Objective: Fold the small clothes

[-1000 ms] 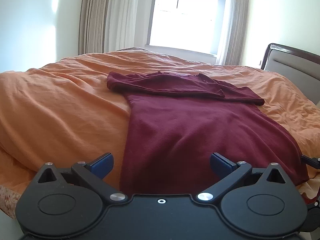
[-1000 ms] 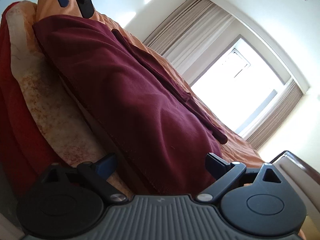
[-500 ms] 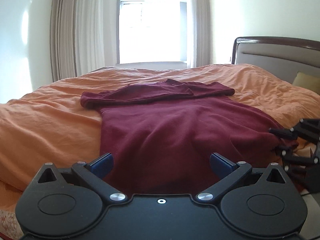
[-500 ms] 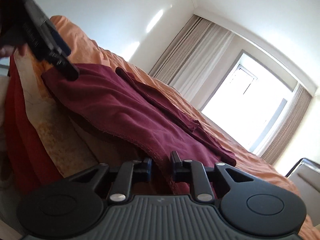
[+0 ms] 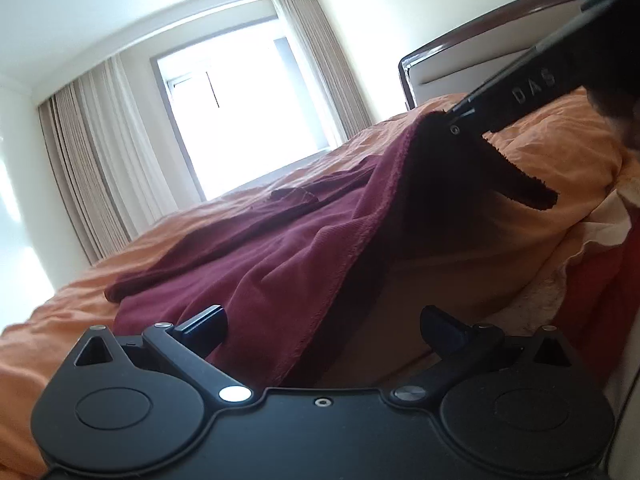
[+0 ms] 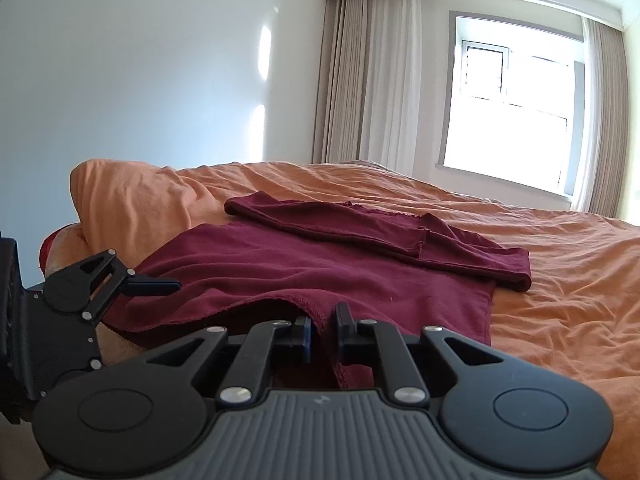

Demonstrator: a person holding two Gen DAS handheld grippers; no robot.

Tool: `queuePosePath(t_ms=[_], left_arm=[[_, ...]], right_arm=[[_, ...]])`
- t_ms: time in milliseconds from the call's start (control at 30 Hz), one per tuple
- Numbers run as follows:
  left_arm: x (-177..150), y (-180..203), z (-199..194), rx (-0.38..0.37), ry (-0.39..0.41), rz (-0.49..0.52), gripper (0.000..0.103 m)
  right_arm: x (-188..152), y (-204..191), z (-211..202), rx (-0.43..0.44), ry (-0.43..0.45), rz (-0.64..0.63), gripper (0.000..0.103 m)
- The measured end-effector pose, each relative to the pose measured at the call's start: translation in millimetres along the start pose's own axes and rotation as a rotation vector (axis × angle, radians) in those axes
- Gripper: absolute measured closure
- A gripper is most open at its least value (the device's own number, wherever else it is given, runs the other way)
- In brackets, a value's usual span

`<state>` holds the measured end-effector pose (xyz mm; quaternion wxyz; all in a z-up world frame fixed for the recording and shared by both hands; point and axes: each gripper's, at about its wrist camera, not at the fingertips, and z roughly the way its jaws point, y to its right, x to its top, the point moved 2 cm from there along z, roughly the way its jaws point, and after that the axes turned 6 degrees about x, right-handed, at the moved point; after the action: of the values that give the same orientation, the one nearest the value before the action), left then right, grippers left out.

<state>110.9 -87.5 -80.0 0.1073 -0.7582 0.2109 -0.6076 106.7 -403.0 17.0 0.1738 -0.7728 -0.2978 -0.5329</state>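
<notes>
A dark red long-sleeved shirt (image 6: 320, 264) lies on the orange bed cover with its sleeves folded across the chest. My right gripper (image 6: 322, 336) is shut on the shirt's hem at its near right corner and holds it lifted; the same grip shows in the left wrist view (image 5: 452, 120). My left gripper (image 5: 324, 324) is open, low at the bed's edge, with the near left part of the hem (image 5: 312, 344) hanging between its jaws. It also shows at the left of the right wrist view (image 6: 160, 286).
The orange bed cover (image 6: 560, 264) spreads around the shirt. A padded headboard (image 5: 480, 60) stands to the right. A red and cream bed skirt (image 5: 580, 280) hangs below the edge. A window with curtains (image 6: 512, 112) lies beyond.
My right gripper has lifted the hem corner it closed on. My left gripper has dropped and tilted to the bed's edge, and the hem now hangs between its open jaws.
</notes>
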Motion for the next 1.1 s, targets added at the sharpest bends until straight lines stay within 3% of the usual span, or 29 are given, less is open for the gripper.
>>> queuePosePath(t_ms=[233, 467, 633, 833, 900, 967, 1100], left_arm=[[0, -3, 16, 0.122, -0.015, 0.015, 0.004], [-11, -27, -23, 0.226, 0.043, 0.042, 0.012], [-20, -37, -36, 0.275, 0.044, 0.078, 0.015], [-15, -56, -38, 0.268, 0.027, 0.048, 0.028], [-14, -57, -42, 0.251, 0.024, 0.051, 0.033], [-9, -61, -42, 0.220, 0.017, 0.039, 0.042], [2, -68, -42, 0.188, 0.026, 0.013, 0.047]], right_arm=[[-5, -6, -8, -0.009, -0.010, -0.006, 0.090], [-17, -12, -9, -0.036, -0.035, -0.045, 0.089], [-38, -24, -3, -0.116, -0.090, -0.167, 0.076], [-73, -47, 10, -0.227, -0.168, -0.387, 0.072], [-82, -52, 12, -0.222, -0.178, -0.404, 0.069], [-90, -58, 16, -0.236, -0.178, -0.427, 0.058], [-100, -68, 28, -0.315, -0.164, -0.499, 0.055]])
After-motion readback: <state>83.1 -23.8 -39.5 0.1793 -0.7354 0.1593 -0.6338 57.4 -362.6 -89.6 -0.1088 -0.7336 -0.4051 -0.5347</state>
